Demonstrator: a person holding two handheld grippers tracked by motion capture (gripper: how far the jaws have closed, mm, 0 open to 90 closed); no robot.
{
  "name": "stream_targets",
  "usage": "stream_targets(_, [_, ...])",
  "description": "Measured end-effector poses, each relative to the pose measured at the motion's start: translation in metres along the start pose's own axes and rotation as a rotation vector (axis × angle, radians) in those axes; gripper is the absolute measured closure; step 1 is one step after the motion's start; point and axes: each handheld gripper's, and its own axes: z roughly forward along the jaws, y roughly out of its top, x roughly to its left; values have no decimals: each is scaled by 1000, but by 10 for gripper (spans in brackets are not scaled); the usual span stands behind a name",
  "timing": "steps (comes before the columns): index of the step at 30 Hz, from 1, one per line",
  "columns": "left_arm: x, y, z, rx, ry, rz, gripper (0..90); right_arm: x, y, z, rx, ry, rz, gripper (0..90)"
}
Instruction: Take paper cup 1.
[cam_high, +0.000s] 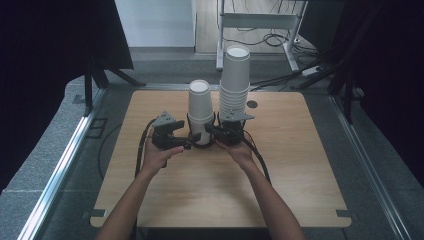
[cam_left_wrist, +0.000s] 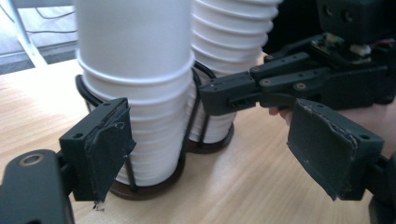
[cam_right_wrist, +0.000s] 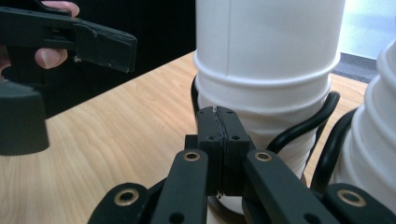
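Frame centre: left gripper (cam_left_wrist: 210, 154) jaws spread w/ nothing between, beside short cup stack (cam_high: 200, 107); right gripper (cam_right_wrist: 218, 140) pressed together.

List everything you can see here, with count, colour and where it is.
Short cup stack: one, white, table centre, in a holder.
Tall cup stack: one, white, right of the short stack, in a holder.
Wire holders: two, black, around the stack bases.
Table: one, light wood.
Cables: several, dark, floor behind the table.
Left gripper: one, black, open beside the short stack.
Right gripper: one, black, shut near the short stack.
Hands: two, holding the grippers.
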Motion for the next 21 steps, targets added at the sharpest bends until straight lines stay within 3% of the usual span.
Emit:
stream_targets(4, [3, 3, 4, -2, -22, -26, 142, -3, 3, 6, 7, -8, -1, 885])
stream_targets(8, [1, 3, 7, 5, -11, -15, 144, -4, 6, 10, 17, -10, -11, 883])
stream_targets(13, [4, 4, 9, 12, -8, -32, 148, -3, 6, 11, 22, -7, -15, 881])
stream_targets(21, [5, 4, 11, -3, 16, -26, 151, -3, 5, 12, 34, 6, -17, 875])
